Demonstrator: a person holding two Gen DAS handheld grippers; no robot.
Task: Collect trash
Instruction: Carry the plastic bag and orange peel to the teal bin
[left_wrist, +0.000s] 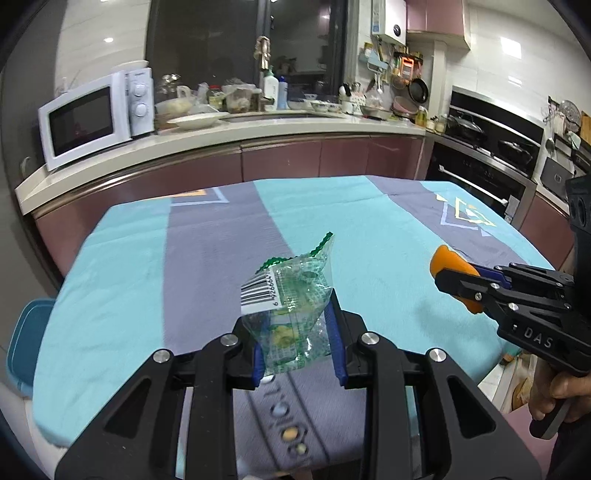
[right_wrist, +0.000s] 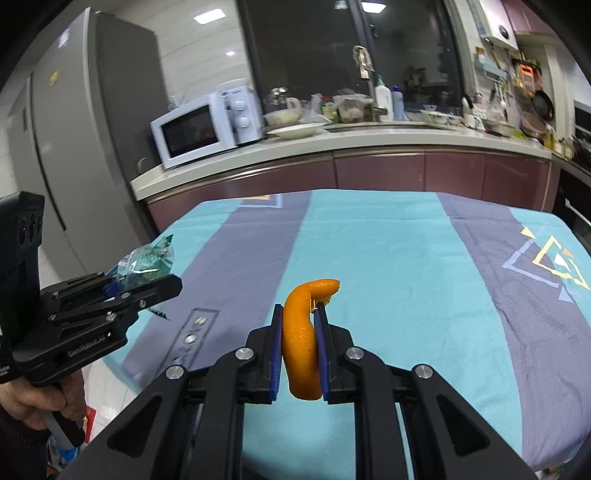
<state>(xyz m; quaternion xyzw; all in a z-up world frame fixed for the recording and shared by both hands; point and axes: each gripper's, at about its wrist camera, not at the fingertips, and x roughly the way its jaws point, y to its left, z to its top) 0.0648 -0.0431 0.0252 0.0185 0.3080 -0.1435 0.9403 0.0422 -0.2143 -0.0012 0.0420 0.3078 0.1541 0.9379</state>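
My left gripper (left_wrist: 295, 325) is shut on a crumpled clear wrapper (left_wrist: 291, 299) with green print and a barcode, held above the near part of the table. The same wrapper (right_wrist: 147, 267) shows at the left of the right wrist view, sticking out of the left gripper (right_wrist: 162, 288). My right gripper (right_wrist: 299, 328) is shut on a curved piece of orange peel (right_wrist: 301, 339), also lifted over the cloth. In the left wrist view the peel (left_wrist: 448, 266) pokes out of the right gripper (left_wrist: 448, 282) at the right.
A table with a turquoise and grey striped cloth (left_wrist: 369, 221) fills the foreground. Behind it runs a cluttered counter with a white microwave (left_wrist: 96, 118), dishes and bottles. An oven and stove (left_wrist: 491, 162) stand at right, a grey fridge (right_wrist: 85, 122) at left. A blue bin (left_wrist: 26, 339) sits beside the table's left.
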